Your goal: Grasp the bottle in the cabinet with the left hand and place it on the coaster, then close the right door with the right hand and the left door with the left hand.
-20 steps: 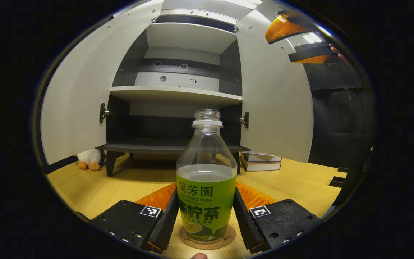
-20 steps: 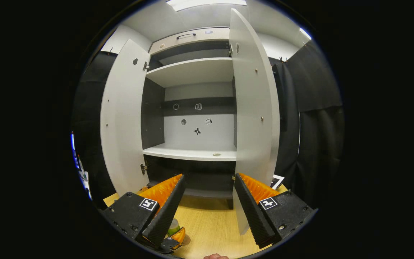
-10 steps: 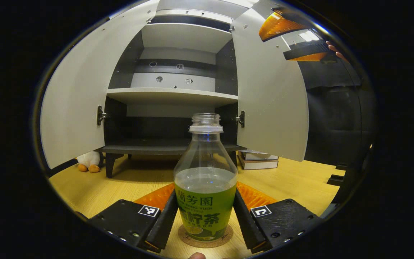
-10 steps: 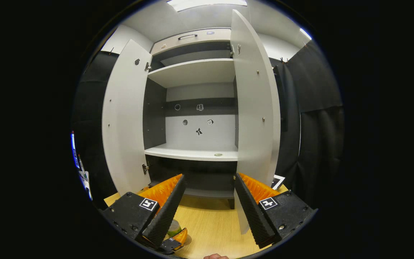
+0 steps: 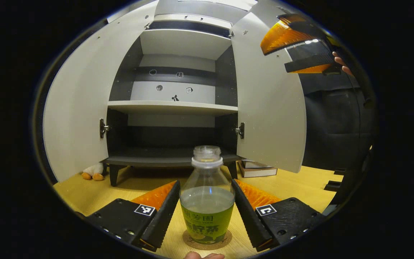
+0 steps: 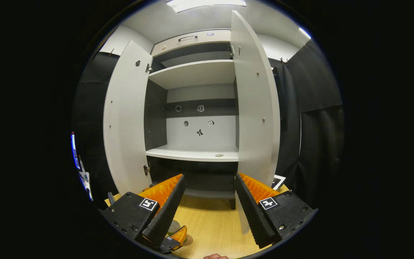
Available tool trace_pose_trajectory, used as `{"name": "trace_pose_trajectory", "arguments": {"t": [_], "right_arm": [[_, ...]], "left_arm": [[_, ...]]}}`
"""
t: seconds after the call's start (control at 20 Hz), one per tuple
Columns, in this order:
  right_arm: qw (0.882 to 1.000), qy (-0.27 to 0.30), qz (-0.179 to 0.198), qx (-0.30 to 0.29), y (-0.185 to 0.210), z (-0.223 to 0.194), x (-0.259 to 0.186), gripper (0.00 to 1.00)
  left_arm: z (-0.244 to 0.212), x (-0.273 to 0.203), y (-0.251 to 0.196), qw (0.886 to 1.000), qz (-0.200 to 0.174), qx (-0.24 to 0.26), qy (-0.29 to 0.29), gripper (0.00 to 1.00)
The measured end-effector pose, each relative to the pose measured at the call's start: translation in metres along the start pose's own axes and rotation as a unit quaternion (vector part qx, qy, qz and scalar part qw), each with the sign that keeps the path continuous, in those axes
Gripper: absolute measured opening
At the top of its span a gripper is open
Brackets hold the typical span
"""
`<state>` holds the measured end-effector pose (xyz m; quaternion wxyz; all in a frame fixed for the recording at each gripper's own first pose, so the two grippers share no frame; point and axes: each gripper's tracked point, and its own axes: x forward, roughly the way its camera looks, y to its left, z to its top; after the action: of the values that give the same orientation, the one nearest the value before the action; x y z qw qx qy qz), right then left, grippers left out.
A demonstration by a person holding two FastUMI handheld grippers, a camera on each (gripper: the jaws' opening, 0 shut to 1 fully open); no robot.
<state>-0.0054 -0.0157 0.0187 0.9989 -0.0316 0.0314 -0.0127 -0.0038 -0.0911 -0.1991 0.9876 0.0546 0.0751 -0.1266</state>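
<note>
The clear bottle (image 5: 207, 207) with a green label and pale liquid stands upright on the round cork coaster (image 5: 207, 240) on the wooden table. My left gripper (image 5: 205, 182) is open, one finger on each side of the bottle with a small gap at the label. The cabinet (image 5: 171, 108) stands behind with its left door (image 5: 77, 108) and right door (image 5: 268, 100) swung wide. My right gripper (image 6: 208, 205) hangs open in front of the right door (image 6: 255, 108), holding nothing; it also appears high up (image 5: 297, 48) in the left gripper view. The bottle (image 6: 173, 227) peeks out low in the right gripper view.
Stacked books (image 5: 257, 169) lie under the right door's lower edge. A plush toy (image 5: 92, 172) sits by the cabinet's left leg. The wooden table (image 5: 293, 180) runs in front of the cabinet. A small round item (image 6: 219, 155) lies on the white shelf.
My left gripper's fingers have come off the bottle and the gripper has drawn back and up, so the bottle looks smaller and lower. The right gripper has barely moved.
</note>
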Motion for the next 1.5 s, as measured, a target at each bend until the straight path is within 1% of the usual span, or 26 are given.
{"name": "trace_pose_trajectory", "arguments": {"t": [0.05,0.1,0.15,0.3,0.45,0.5,0.55,0.6,0.65,0.7,0.8,0.9,1.05,1.15,1.2,1.25,1.3,1.4,1.5], "right_arm": [[1.0,-0.003,-0.002,0.002,-0.001,0.001,0.0,0.85],[1.0,-0.007,-0.002,0.005,-0.002,0.001,-0.001,0.85],[1.0,-0.011,-0.004,0.009,-0.003,0.003,-0.002,0.85],[1.0,-0.025,-0.009,0.014,-0.008,0.004,-0.004,0.85],[0.999,-0.047,-0.02,0.014,-0.013,0.009,-0.007,0.85],[0.998,-0.054,-0.022,0.015,-0.015,0.009,-0.008,0.85],[0.998,-0.061,-0.025,0.017,-0.016,0.011,-0.009,0.85],[0.997,-0.067,-0.027,0.02,-0.017,0.01,-0.01,0.85],[0.997,-0.07,-0.029,0.026,-0.017,0.008,-0.011,0.85],[0.996,-0.071,-0.03,0.034,-0.018,0.003,-0.011,0.85],[0.996,-0.065,-0.03,0.046,-0.017,-0.009,-0.014,0.85],[0.997,-0.059,-0.028,0.049,-0.02,-0.013,-0.018,0.85],[0.997,-0.065,-0.015,0.035,-0.039,0.018,-0.027,0.85],[0.995,-0.091,-0.02,0.039,-0.068,0.058,-0.036,0.85],[0.993,-0.102,-0.03,0.043,-0.084,0.076,-0.038,0.85],[0.992,-0.106,-0.046,0.045,-0.103,0.091,-0.04,0.85],[0.99,-0.114,-0.064,0.046,-0.121,0.104,-0.04,0.84],[0.985,-0.131,-0.103,0.047,-0.155,0.131,-0.036,0.85],[0.981,-0.135,-0.133,0.05,-0.18,0.146,-0.029,0.84]], "left_arm": [[0.016,-0.002,0.0,1.0,-0.002,-0.005,-0.013,0.86],[0.031,-0.005,0.001,1.0,-0.002,-0.009,-0.025,0.89],[0.045,-0.008,0.003,0.999,-0.002,-0.013,-0.035,0.86],[0.095,-0.015,0.004,0.997,-0.014,-0.035,-0.072,0.87],[0.14,-0.019,0.016,0.995,-0.006,-0.041,-0.095,0.87],[0.152,-0.02,0.02,0.994,0.0,-0.044,-0.097,0.89],[0.163,-0.021,0.023,0.994,0.004,-0.045,-0.098,0.94],[0.17,-0.022,0.027,0.995,0.011,-0.038,-0.092,0.96],[0.171,-0.023,0.031,0.996,0.019,-0.026,-0.08,0.99],[0.17,-0.024,0.033,0.997,0.025,-0.021,-0.069,0.95],[0.167,-0.027,0.031,0.997,0.028,-0.034,-0.062,0.95],[0.162,-0.031,0.032,0.997,0.036,-0.037,-0.055,0.94],[0.155,-0.036,0.037,0.997,0.053,-0.028,-0.047,0.95],[0.154,-0.038,0.04,0.997,0.062,-0.018,-0.051,0.95],[0.152,-0.037,0.039,0.997,0.062,-0.015,-0.049,0.95],[0.149,-0.037,0.037,0.997,0.062,-0.015,-0.047,0.99],[0.148,-0.037,0.037,0.997,0.064,-0.017,-0.046,0.95],[0.148,-0.037,0.036,0.996,0.067,-0.024,-0.049,0.95],[0.147,-0.038,0.038,0.996,0.072,-0.027,-0.051,0.95]]}}
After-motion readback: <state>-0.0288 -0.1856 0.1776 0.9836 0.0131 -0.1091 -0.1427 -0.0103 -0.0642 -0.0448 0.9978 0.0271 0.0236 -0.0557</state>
